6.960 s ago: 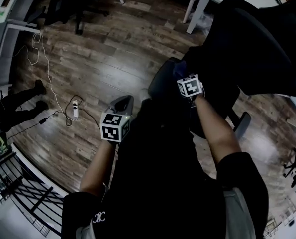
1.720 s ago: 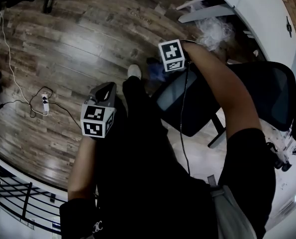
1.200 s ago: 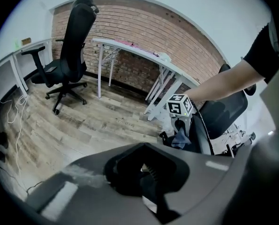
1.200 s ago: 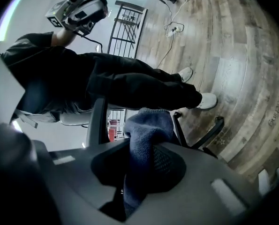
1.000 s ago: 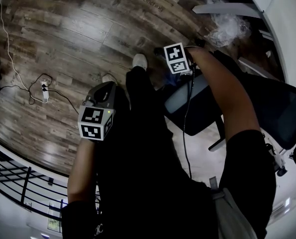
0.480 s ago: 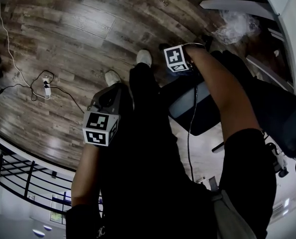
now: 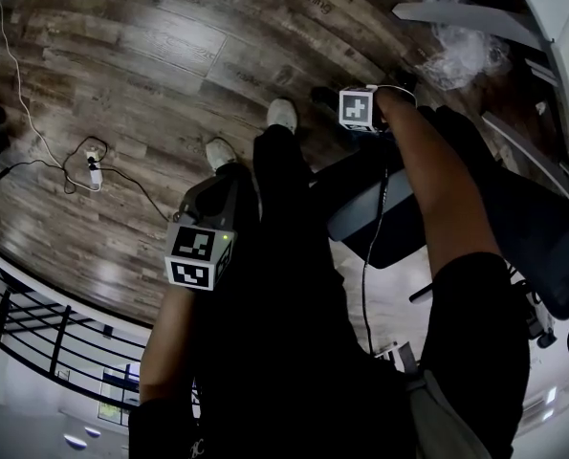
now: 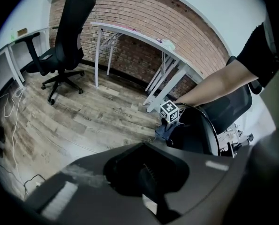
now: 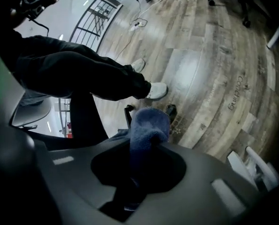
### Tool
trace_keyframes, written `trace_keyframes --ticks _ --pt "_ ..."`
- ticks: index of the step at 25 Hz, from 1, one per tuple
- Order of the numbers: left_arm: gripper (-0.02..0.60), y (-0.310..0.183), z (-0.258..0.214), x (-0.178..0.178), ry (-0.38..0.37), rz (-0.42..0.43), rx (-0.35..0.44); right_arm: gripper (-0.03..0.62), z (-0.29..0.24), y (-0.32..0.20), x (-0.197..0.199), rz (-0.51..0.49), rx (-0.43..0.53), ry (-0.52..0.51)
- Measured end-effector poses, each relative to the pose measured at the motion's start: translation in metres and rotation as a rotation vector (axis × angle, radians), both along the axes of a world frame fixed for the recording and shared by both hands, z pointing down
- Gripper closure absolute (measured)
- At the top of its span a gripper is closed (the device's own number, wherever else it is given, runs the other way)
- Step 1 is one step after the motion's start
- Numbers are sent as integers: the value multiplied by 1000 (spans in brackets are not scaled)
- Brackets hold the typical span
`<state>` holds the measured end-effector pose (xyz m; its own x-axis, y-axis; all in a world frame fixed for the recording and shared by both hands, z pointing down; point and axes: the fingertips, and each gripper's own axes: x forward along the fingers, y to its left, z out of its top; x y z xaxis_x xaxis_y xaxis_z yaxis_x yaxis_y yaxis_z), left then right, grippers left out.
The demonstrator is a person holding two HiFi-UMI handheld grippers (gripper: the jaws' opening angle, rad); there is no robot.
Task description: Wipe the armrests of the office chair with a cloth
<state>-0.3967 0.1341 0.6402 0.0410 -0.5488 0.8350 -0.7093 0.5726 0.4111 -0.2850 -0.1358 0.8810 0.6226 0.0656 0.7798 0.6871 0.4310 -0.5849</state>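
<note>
My right gripper (image 7: 357, 122) reaches out at arm's length and is shut on a blue cloth (image 9: 148, 125), which bulges out past its jaws. In the left gripper view the cloth (image 8: 164, 131) hangs under the marker cube, against the front edge of the black office chair (image 8: 200, 135). The head view shows that chair (image 7: 514, 228) at the right, its seat beside the person's dark trouser legs. The armrest itself I cannot make out. My left gripper (image 7: 217, 187) is held low by the left leg, away from the chair, shut with nothing in it.
White shoes (image 7: 282, 113) stand on the wood floor. White desk legs (image 7: 456, 8) and a plastic bag (image 7: 456, 55) lie beyond the chair. A power strip with cables (image 7: 93, 170) is at left, a railing (image 7: 35, 352) at lower left. Another office chair (image 8: 69, 32) stands farther off.
Over the last second my right gripper with the cloth has slid rightward and farther along the chair's edge. The left gripper has dropped slightly. The view has turned a little.
</note>
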Motion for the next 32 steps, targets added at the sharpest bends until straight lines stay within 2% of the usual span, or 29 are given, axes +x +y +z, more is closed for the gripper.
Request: trace_keyframes --ticks 4,9,15,21,24,27,32 --pt "575 -4 1 0 4 16 -1 522 -4 -18 6 18 47 29" --pt "575 -11 -8 -11 -13 25 8 523 -35 -8 10 62 -41 108" --pt "575 -20 -28 -25 -51 22 26 523 -86 16 11 19 -166 203" --pt "575 -27 -48 -34 -82 25 65 525 -138 23 21 19 -176 384" --pt "575 -28 -53 -36 -92 36 75 525 -150 30 18 51 -191 369" --pt "575 -27 -61 -39 -100 30 90 523 -161 54 5 158 -243 316" --pt "575 -27 -87 -47 -134 22 133 523 -183 75 -26 287 -282 93"
